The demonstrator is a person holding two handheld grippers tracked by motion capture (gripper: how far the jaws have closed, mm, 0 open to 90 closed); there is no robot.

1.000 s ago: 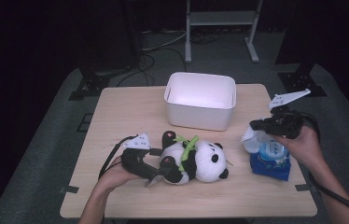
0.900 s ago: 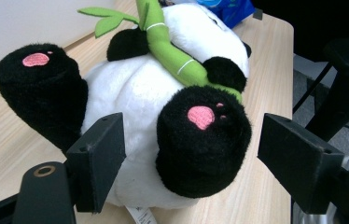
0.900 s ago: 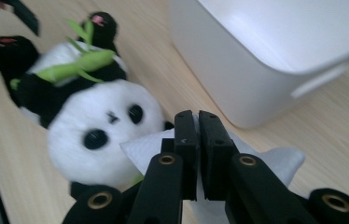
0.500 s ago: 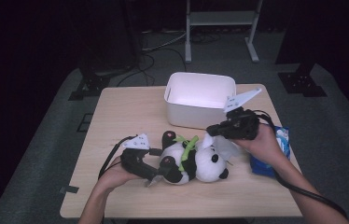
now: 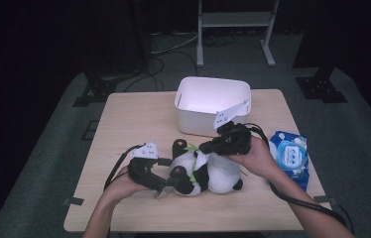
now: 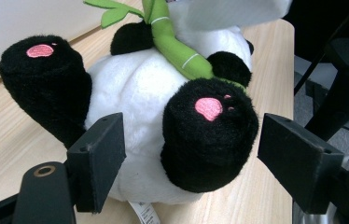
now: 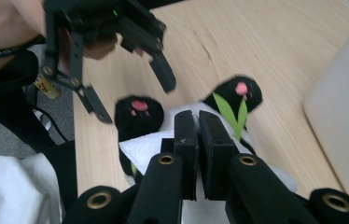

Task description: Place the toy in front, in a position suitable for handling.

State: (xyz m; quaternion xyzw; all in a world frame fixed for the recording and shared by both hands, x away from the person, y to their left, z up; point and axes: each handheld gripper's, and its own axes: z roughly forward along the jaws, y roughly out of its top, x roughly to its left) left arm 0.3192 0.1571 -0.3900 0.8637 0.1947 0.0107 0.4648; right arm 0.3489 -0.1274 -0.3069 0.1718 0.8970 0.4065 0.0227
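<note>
A panda plush (image 5: 208, 171) with a green bamboo stalk lies on its back on the wooden table (image 5: 134, 119). My left gripper (image 5: 171, 182) is open, its jaws standing on either side of one black foot (image 6: 210, 135) with gaps showing. My right gripper (image 5: 206, 147) hovers over the panda's belly, shut on a white wipe (image 7: 140, 144) that hangs from its tips. In the right gripper view the panda's feet (image 7: 140, 112) lie just past my jaws (image 7: 197, 119), and the left gripper (image 7: 135, 102) shows beyond them.
A white plastic bin (image 5: 212, 101) stands just behind the panda. A blue pack of wipes (image 5: 288, 154) lies at the table's right edge. Cables trail from both grippers, and a metal stand is on the floor beyond the table.
My right gripper has travelled left from the blue wipes pack to above the panda, carrying the white wipe. The left gripper and the panda have stayed put.
</note>
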